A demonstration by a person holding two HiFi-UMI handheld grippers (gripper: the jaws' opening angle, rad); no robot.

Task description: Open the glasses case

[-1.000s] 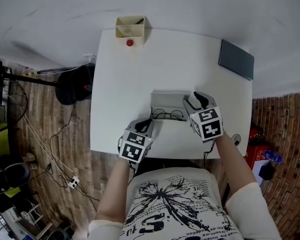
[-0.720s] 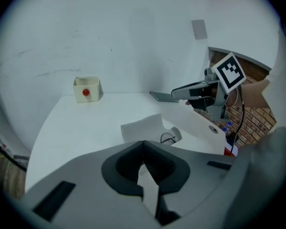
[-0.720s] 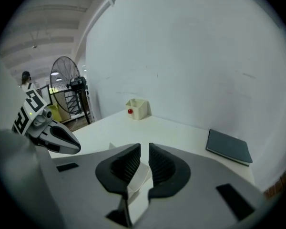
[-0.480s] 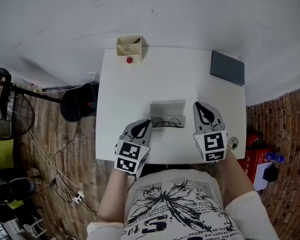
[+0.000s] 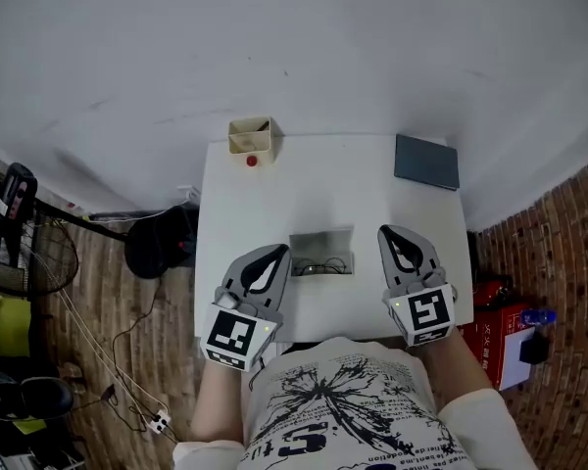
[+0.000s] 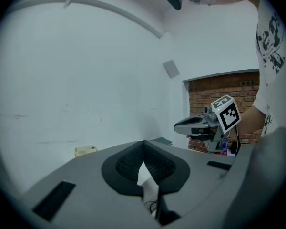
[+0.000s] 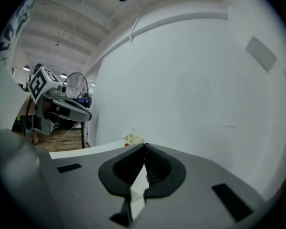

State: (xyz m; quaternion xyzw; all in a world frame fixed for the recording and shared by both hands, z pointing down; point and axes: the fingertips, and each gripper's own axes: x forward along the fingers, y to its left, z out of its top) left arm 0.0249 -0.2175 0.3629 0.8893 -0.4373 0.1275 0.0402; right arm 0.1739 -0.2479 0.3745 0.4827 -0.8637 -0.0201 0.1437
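Glasses case on the white table, lying between the two tongs and a little ahead of their tips. Its lid stands up along the far side, and a pair of glasses shows in the tray on the near side. By that, the opening looks already done.

The case's long axis runs across, from one pair of tongs toward the other, with the hinge side facing away from the person.

In the head view the left tongs have their tip just beside the case's left end. The right tongs stand a bit further off its right end, so the left hand looks the nearer of the two.

Both pairs seem to be held above the table rather than down at it. Each tongs' own view looks almost level at the pale wall, with the tabletop low in the picture.

Both pairs are pinched tight, pads meeting at the tips, with nothing caught between them.

Any further move on the case would mean coming down and inward: the left tongs toward their right, the right tongs toward their left. The upright lid edge is the part to meet.
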